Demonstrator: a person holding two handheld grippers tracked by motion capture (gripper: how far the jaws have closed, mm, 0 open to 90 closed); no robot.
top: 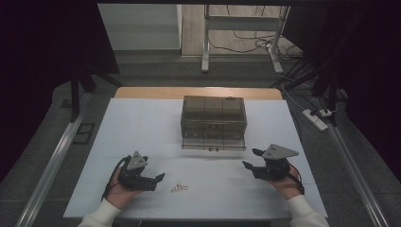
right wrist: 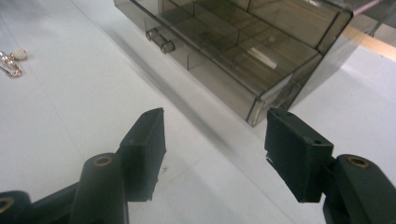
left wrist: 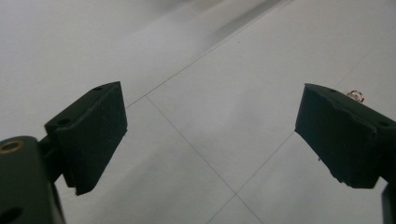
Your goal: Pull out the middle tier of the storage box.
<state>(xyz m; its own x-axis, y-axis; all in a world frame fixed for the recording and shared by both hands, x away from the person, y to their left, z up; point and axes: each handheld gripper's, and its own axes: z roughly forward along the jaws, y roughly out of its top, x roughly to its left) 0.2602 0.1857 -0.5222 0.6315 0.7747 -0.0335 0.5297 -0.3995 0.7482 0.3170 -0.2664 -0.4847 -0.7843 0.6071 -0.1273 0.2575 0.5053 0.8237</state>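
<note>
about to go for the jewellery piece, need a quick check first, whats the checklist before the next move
1. Left tool open, nothing between its jaws: ok.
2. Right tool open and empty: ok.
3. Small jewellery piece lying free on the white table, just right of the left tool: ok.
4. Jewellery piece lined up between the left tool's jaws: not ok; it peeks out behind one jaw in the left gripper view.
5. Smoked plastic box with its drawer pulled out: ok.
6. Which drawer compartment is free: cannot tell.
</note>
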